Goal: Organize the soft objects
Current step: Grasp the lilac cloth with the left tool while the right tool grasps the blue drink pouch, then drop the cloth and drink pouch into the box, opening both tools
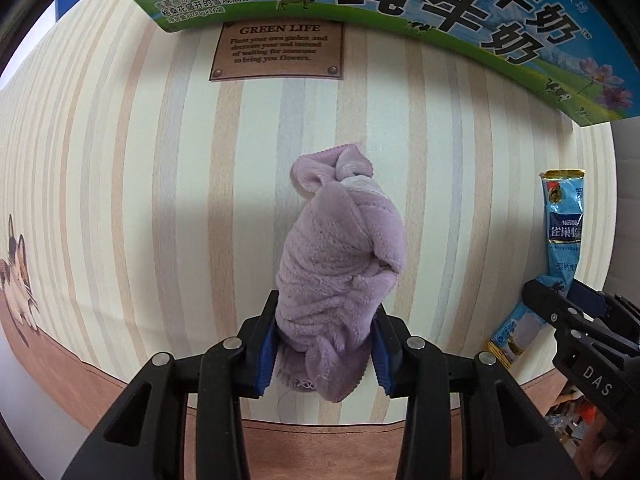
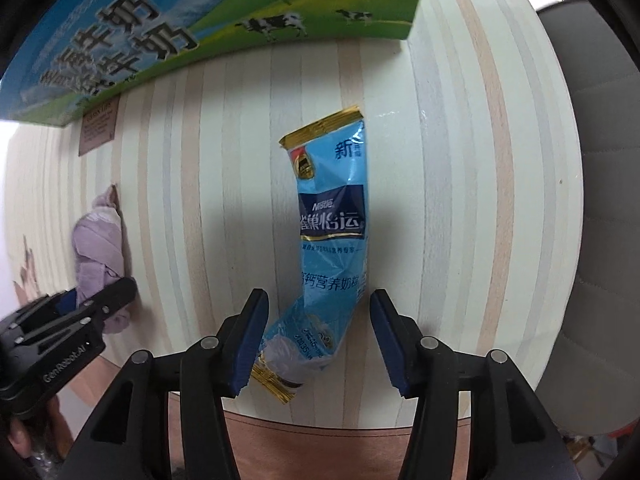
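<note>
Left jaws pinch towel (image 1: 336, 264)

A striped tablecloth (image 1: 140, 200) in cream, tan and grey covers the table, with a brown band along its near edge and a cartoon animal print (image 1: 16, 276) at the far left of that band. Printed on the cloth on the far side is a brown plaque reading GREEN LIFE (image 1: 278, 51). A milk carton box (image 1: 460, 12) with cows, green meadow and large black characters stands at the far edge, and a grey padded chair (image 2: 592, 160) sits off the right side of the table.
</note>
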`<state>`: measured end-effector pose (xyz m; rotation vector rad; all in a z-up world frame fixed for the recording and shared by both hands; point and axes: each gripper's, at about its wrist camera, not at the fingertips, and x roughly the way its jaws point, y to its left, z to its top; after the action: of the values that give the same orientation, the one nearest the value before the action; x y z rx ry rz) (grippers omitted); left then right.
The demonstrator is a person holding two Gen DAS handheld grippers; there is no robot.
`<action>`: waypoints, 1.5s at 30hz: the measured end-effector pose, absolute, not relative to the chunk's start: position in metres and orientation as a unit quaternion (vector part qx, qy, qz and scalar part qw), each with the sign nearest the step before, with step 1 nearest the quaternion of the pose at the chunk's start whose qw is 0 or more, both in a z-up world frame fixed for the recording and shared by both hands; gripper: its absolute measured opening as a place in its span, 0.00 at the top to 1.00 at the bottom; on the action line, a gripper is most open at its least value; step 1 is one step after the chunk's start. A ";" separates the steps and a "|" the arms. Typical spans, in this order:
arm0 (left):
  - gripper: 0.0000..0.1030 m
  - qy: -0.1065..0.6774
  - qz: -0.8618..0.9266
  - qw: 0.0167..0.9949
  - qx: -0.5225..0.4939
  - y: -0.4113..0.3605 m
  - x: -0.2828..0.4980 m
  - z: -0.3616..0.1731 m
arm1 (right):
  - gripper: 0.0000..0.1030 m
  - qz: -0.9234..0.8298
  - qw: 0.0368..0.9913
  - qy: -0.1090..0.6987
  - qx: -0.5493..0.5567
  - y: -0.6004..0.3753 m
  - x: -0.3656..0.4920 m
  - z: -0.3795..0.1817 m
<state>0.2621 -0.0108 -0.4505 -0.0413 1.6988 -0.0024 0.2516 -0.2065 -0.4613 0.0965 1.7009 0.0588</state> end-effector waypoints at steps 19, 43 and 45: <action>0.71 0.641 -0.094 0.758 -0.075 -0.038 0.262 -0.274 | 0.78 0.117 0.739 0.657 0.097 -0.208 0.235 -0.312; 0.71 0.727 -0.013 0.686 0.011 -0.003 0.498 -0.356 | 0.78 -0.027 0.734 0.675 -0.076 -0.222 0.490 -0.327; 0.68 0.741 -0.016 0.672 0.020 -0.008 0.501 -0.368 | 0.78 -0.033 0.725 0.682 -0.085 -0.222 0.497 -0.337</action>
<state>0.5013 -0.0077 -0.3679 0.0449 1.6680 -0.0370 0.4965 -0.2220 -0.3373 -0.1876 1.5056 -0.0718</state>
